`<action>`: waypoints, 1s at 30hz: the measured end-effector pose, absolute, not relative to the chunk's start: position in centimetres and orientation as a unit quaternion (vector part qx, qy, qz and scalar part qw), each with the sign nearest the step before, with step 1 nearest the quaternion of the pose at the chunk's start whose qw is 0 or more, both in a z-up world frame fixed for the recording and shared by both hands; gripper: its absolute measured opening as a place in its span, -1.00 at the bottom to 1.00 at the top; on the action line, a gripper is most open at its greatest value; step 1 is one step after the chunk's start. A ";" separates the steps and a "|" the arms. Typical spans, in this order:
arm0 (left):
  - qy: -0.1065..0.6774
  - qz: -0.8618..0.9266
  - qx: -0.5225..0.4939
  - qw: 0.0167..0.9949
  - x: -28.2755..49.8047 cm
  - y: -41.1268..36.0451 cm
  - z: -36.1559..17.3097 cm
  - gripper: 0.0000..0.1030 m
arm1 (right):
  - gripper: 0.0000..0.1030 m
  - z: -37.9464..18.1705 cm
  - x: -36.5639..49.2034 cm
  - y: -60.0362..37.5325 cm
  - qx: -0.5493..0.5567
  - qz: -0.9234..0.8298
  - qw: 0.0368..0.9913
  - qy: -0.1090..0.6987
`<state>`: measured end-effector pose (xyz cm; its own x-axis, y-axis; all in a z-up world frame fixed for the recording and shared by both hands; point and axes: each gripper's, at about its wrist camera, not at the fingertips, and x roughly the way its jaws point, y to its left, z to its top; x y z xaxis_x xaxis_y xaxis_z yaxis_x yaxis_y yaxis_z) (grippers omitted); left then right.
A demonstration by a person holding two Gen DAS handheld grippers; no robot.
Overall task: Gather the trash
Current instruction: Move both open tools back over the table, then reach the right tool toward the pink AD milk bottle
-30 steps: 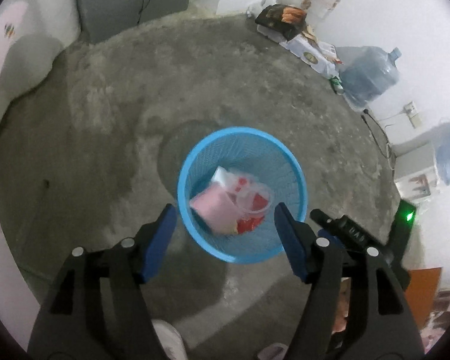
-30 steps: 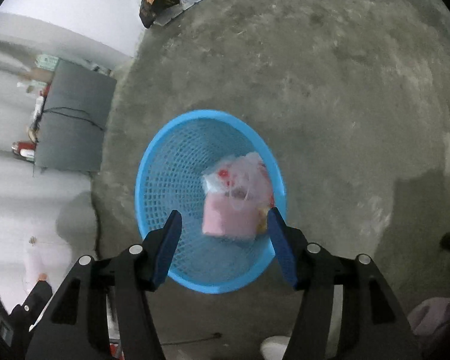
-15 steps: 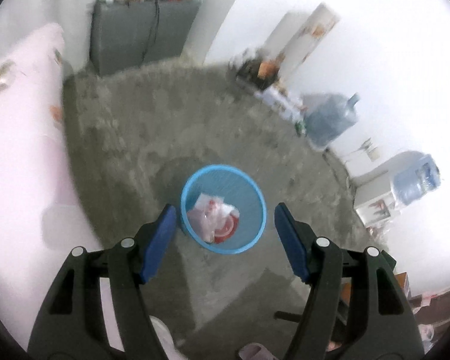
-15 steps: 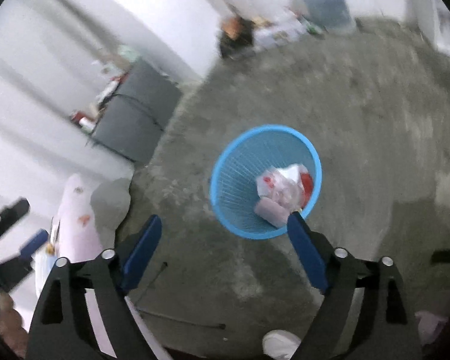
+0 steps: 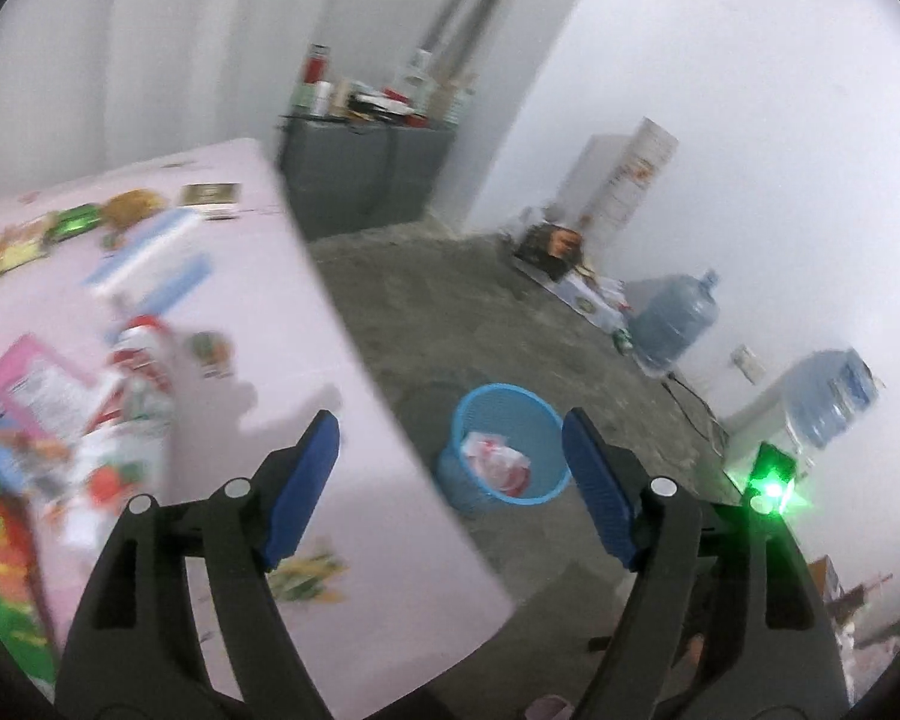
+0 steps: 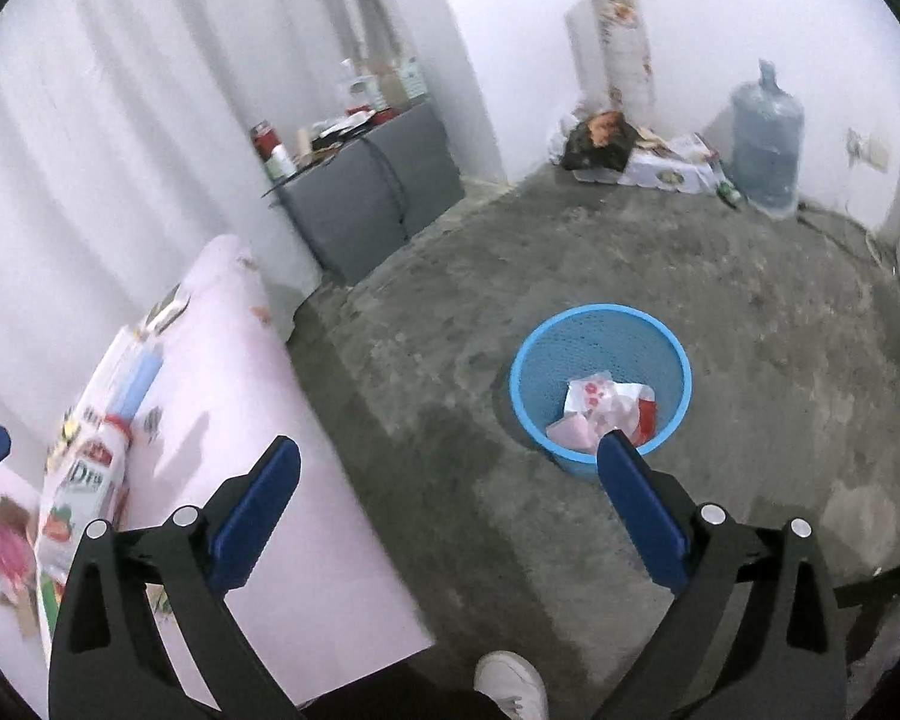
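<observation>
Beside pink table [image 6: 282,516] edge: blue basket [image 6: 600,324] on bare floor; left gripper [image 5: 450,468], right gripper [image 6: 450,483] just spread, empty.

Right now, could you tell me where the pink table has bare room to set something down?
The pink table is bare along its edge nearest the blue basket and at the near corner. Its far-left side is crowded with wrappers and cartons.

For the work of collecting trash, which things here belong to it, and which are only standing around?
Belonging to the job:
- blue basket, already holding wrappers
- packets on the pink table, such as the red and white bag
- left gripper and right gripper, both empty

Only standing around:
- water jug
- grey cabinet
- white shoe
</observation>
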<state>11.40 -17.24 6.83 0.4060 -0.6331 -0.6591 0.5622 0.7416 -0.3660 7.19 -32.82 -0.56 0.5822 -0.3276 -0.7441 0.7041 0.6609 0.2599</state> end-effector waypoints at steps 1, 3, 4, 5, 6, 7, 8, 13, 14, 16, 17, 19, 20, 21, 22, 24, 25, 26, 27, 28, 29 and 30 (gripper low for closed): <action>0.411 -0.346 -0.044 0.842 11.3 -15.9 6.8 0.41 | 0.87 -0.2 7.6 -32.0 0.267 -0.301 0.849 0.343; 0.407 -0.330 -0.048 0.850 11.4 -13.5 6.8 0.41 | 0.87 0.4 8.3 -30.6 0.249 -0.296 0.854 0.348; 0.405 -0.317 -0.051 0.856 11.4 -12.3 6.6 0.41 | 0.87 0.9 8.8 -29.7 0.237 -0.292 0.858 0.351; 0.404 -0.308 -0.053 0.860 11.4 -11.5 6.5 0.41 | 0.87 1.3 9.1 -28.9 0.227 -0.290 0.861 0.351; 0.402 -0.298 -0.055 0.864 11.4 -10.4 6.4 0.41 | 0.87 1.6 9.4 -28.2 0.217 -0.287 0.864 0.351; 0.402 -0.292 -0.058 0.866 11.6 -9.3 6.4 0.41 | 0.87 2.0 9.8 -27.3 0.204 -0.282 0.868 0.353; 0.402 -0.283 -0.062 0.868 11.6 -8.2 6.2 0.41 | 0.87 2.3 10.2 -26.3 0.191 -0.278 0.872 0.355; 0.397 -0.252 -0.075 0.879 11.7 -4.3 6.2 0.41 | 0.87 3.3 12.2 -22.0 0.118 -0.257 0.888 0.362; 0.396 -0.244 -0.079 0.882 11.8 -3.2 6.2 0.41 | 0.87 3.4 12.5 -21.1 0.109 -0.254 0.891 0.361; 0.393 -0.233 -0.080 0.886 11.7 -2.0 6.3 0.41 | 0.88 3.5 13.2 -19.5 0.095 -0.245 0.894 0.363; 0.392 -0.226 -0.079 0.888 11.6 -1.1 6.3 0.41 | 0.88 3.5 13.6 -18.7 0.091 -0.238 0.896 0.364; 0.390 -0.215 -0.078 0.892 11.6 0.2 6.2 0.41 | 0.88 3.4 14.2 -17.4 0.083 -0.229 0.898 0.367; 0.389 -0.211 -0.079 0.893 11.5 0.7 6.2 0.41 | 0.88 3.3 14.5 -16.6 0.075 -0.222 0.900 0.368; 0.389 -0.208 -0.080 0.894 11.5 1.1 6.1 0.41 | 0.88 3.3 14.8 -15.6 0.067 -0.214 0.902 0.370; 0.389 -0.202 -0.081 0.895 11.5 1.9 5.9 0.41 | 0.88 3.2 15.0 -14.9 0.061 -0.209 0.903 0.371; 0.389 -0.194 -0.083 0.897 11.5 2.8 5.7 0.41 | 0.88 3.2 15.4 -13.8 0.052 -0.198 0.904 0.375; 0.389 -0.188 -0.085 0.898 11.4 3.3 5.5 0.41 | 0.88 3.1 15.5 -13.4 0.048 -0.188 0.905 0.379; 0.388 -0.184 -0.087 0.899 11.4 3.9 5.4 0.41 | 0.88 3.1 15.6 -13.2 0.047 -0.179 0.905 0.383; 0.387 -0.182 -0.088 0.900 11.3 4.3 5.3 0.41 | 0.87 3.2 15.6 -13.2 0.048 -0.170 0.906 0.385; 0.386 -0.179 -0.089 0.900 11.3 4.8 5.3 0.41 | 0.87 3.2 15.5 -13.3 0.052 -0.165 0.907 0.385; 0.382 -0.176 -0.087 0.903 11.2 5.4 5.2 0.41 | 0.88 3.3 15.3 -13.8 0.061 -0.157 0.908 0.383; 0.378 -0.173 -0.085 0.905 11.1 5.9 5.2 0.41 | 0.88 3.4 15.1 -14.5 0.078 -0.142 0.910 0.381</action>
<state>11.08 5.87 5.19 0.6543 -0.3771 -0.6555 0.2479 0.9258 -0.2853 15.07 -14.49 3.36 0.6699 -0.1985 -0.7154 0.3170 0.9478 0.0338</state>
